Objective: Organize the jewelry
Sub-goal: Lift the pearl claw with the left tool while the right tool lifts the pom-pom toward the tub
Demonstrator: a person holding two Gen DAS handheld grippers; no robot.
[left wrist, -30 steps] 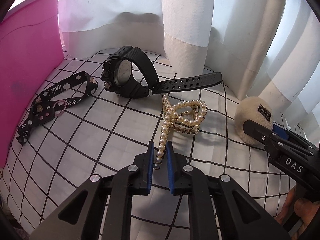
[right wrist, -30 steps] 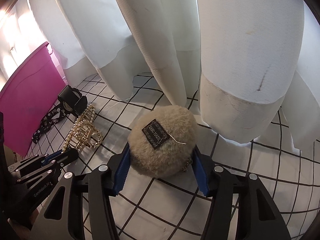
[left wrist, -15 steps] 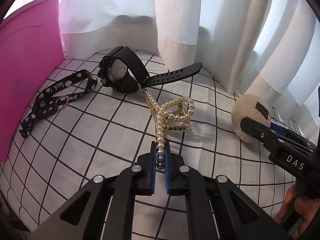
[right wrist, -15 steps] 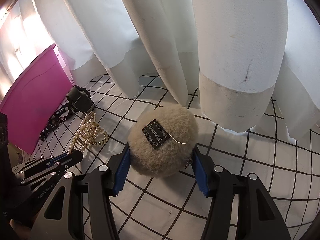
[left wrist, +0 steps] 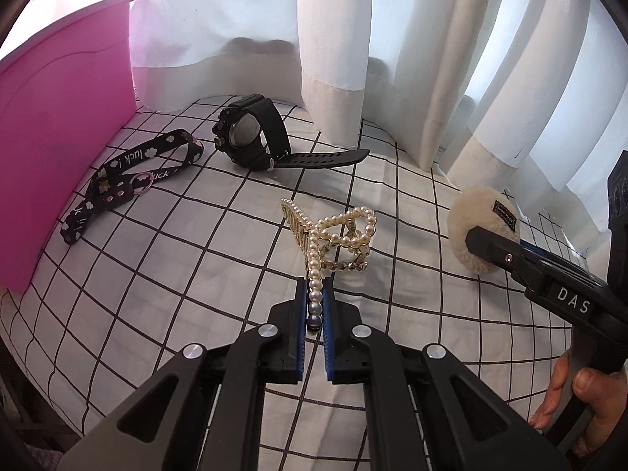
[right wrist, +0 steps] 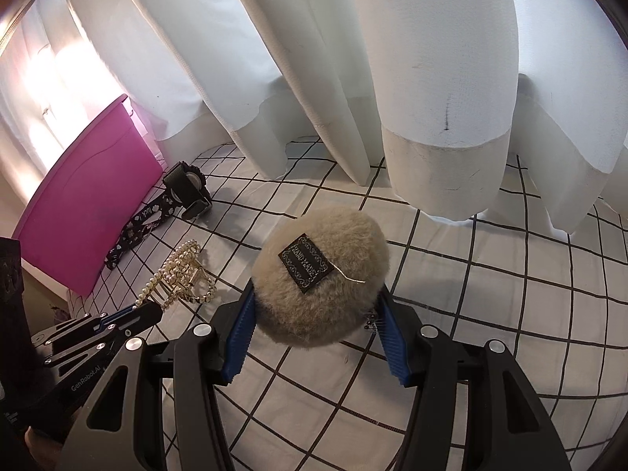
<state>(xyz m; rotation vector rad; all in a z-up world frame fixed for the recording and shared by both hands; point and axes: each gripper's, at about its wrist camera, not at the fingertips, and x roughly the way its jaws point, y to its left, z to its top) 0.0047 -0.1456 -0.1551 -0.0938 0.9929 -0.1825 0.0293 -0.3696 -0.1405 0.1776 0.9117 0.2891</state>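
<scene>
a gold pearl-beaded hair claw [left wrist: 333, 239] is clamped in the left gripper [left wrist: 315, 310]; a round beige fluffy hair clip [right wrist: 320, 272] is held in the right gripper [right wrist: 316, 324]. both pickups appear done. carriage to the pink plastic bin [left wrist: 59, 149], frame left, is called for next.

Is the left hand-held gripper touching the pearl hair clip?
Touching. In the left wrist view the left hand-held gripper has its blue pads closed on the pearl hair clip's bead strand.

We note glossy pearl beads on a shiny gold-metal hair claw [left wrist: 333, 243]. The puff [right wrist: 320, 274] is matt, fluffy fleece with a woven black label. The watch [left wrist: 251, 139] is matt black rubbery plastic. The pink bin [left wrist: 59, 125] is smooth plastic. The grid-printed sheet [left wrist: 157, 274] and curtains [right wrist: 431, 78] are matt cloth.
</scene>
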